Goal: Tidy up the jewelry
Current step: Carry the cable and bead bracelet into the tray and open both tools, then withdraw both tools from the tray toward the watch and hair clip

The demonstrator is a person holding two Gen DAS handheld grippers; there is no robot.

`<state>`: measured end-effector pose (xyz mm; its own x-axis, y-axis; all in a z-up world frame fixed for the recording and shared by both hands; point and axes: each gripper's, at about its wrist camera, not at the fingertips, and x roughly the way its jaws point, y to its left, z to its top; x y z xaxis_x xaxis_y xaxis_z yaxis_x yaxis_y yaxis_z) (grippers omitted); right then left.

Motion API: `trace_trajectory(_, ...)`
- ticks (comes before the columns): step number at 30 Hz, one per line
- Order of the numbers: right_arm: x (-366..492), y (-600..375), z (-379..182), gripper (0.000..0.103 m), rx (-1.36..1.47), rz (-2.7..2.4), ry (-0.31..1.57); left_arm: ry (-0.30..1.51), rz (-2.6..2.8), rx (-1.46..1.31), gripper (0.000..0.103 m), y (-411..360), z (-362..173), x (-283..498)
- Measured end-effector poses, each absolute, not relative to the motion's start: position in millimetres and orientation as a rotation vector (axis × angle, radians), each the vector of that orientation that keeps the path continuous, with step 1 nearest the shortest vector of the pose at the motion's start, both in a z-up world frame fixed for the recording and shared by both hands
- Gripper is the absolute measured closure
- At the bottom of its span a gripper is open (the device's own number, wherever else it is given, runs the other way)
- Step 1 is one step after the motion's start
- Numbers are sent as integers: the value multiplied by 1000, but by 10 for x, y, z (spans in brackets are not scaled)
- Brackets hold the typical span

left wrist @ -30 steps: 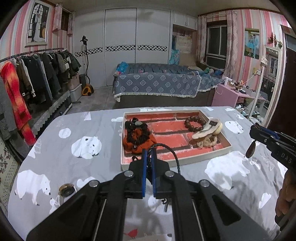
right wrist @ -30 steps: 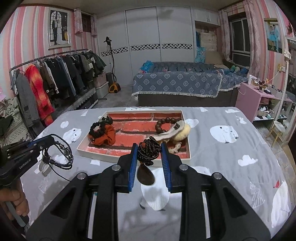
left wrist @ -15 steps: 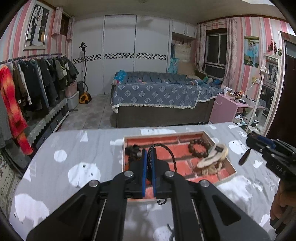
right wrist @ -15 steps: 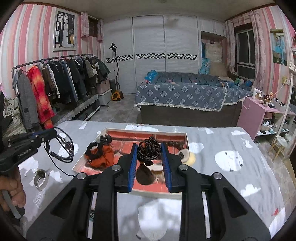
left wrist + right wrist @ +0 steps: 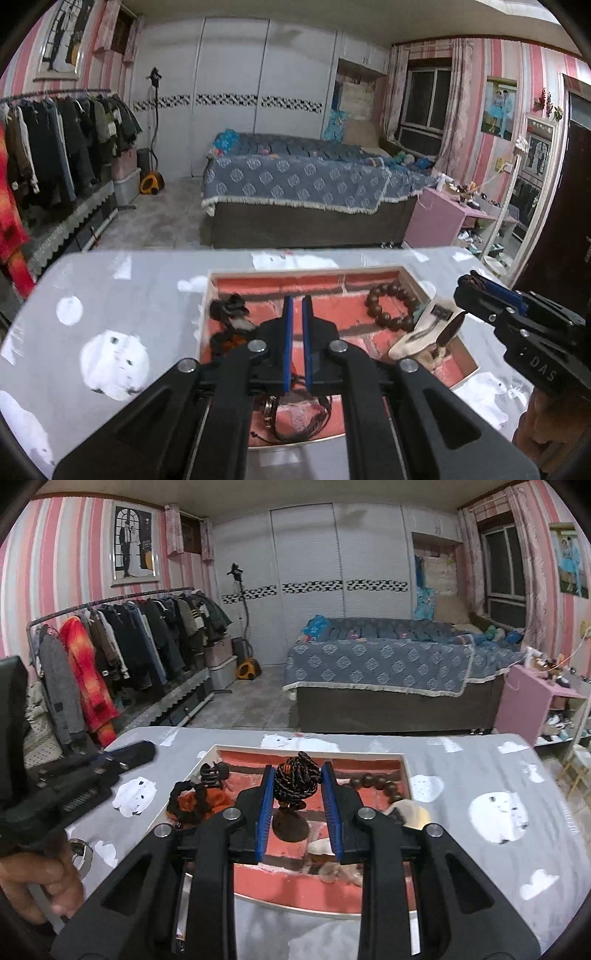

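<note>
Red brick-print tray on the grey bear-print tabletop. It holds one brown bead bracelet, one orange scrunchie with black beads, one black clip, one cream shell-like piece, plus one black cord necklace at the near edge. Left claw: pads nearly together, nothing between them; a second ago it pinched that cord above the tabletop. Right claw: clamped on one dark beaded string with pendant, now over the tray instead of short of it.
</note>
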<state>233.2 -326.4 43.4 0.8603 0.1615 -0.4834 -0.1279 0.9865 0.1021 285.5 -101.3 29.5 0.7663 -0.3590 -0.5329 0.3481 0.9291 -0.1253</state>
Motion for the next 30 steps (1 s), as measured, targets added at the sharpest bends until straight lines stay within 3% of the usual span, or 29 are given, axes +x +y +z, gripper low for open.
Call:
trace_trajectory(14,2622,-3383,-318,74,75,103,699,661,-364,-12,98,-953,-115,3053)
trace_trajectory(18,2590,-3446,-279,65,85,91,674,653,-357,-27,98,-905,-65,3038)
trace_trajectory(25,2416,-3620,95,62,110,65,573,587,-323,-25,95,-753,266,2872)
trace_trajectory(26,2382,-3634,167,60,113,62,559,581,-311,-24,83,-708,305,2841)
trace_trajectory(27,2331,-3644,235,57,118,61,547,577,-301,-23,63,-639,352,2789)
trace_trajectory(28,2272,-3651,284,55,121,61,541,569,-291,-25,56,-559,389,2731)
trace_trajectory(30,2145,-3640,350,50,116,71,536,554,-255,-14,52,-337,451,2561)
